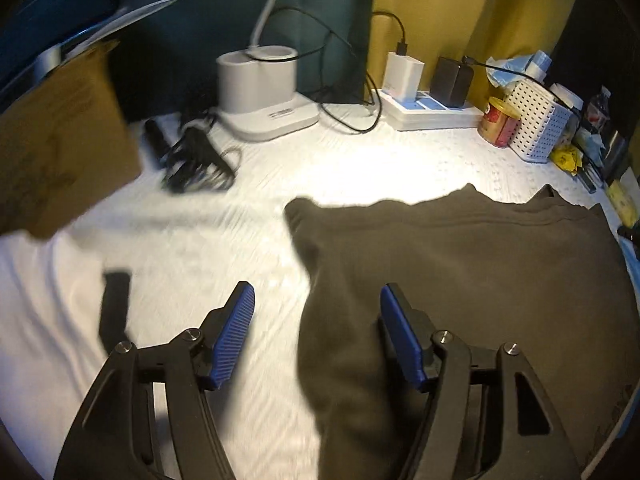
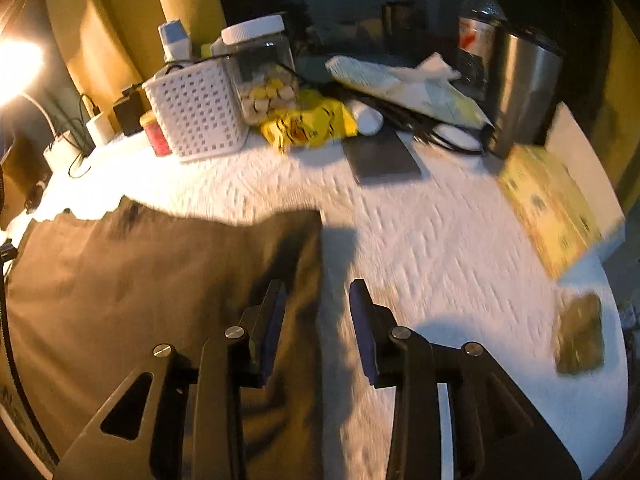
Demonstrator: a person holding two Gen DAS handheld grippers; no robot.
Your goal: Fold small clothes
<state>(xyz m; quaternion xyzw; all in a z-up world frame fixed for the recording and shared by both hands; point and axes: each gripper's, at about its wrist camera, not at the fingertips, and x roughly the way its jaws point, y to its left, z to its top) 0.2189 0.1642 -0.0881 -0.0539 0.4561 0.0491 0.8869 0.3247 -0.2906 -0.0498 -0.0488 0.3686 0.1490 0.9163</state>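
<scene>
1. The dark olive-brown cloth garment (image 1: 460,264) lies spread flat on the white textured table cover (image 1: 224,216), and everything here is placed from it: the white perforated plastic basket (image 1: 538,120) stands well beyond its far edge, the brown cardboard box (image 1: 56,148) well off its left side.
2. Left gripper (image 1: 316,320), jaws apart and nothing pinched. Its blue ribbed pads (image 1: 236,336) straddle the garment's left edge, one over bare cover, the other over cloth.
3. Right gripper (image 2: 318,320) mirrors it on the garment's right edge (image 2: 316,264): jaws parted, narrower than the left, nothing held. The near pad sits over cloth, the far one over white cover.
4. Both views are smeared, so whether either pad touches the fabric I cannot tell.
5. Judging from this, the step in hand is taking hold of the two side edges for a fold.
6. To do it well: bring both down evenly, catch only the garment and not the cover underneath, and grip at matching points so the fold line runs straight.
7. Lift just enough to clear, keep the cloth taut between the grippers, and steer well short of the clutter beyond the far edge.
</scene>
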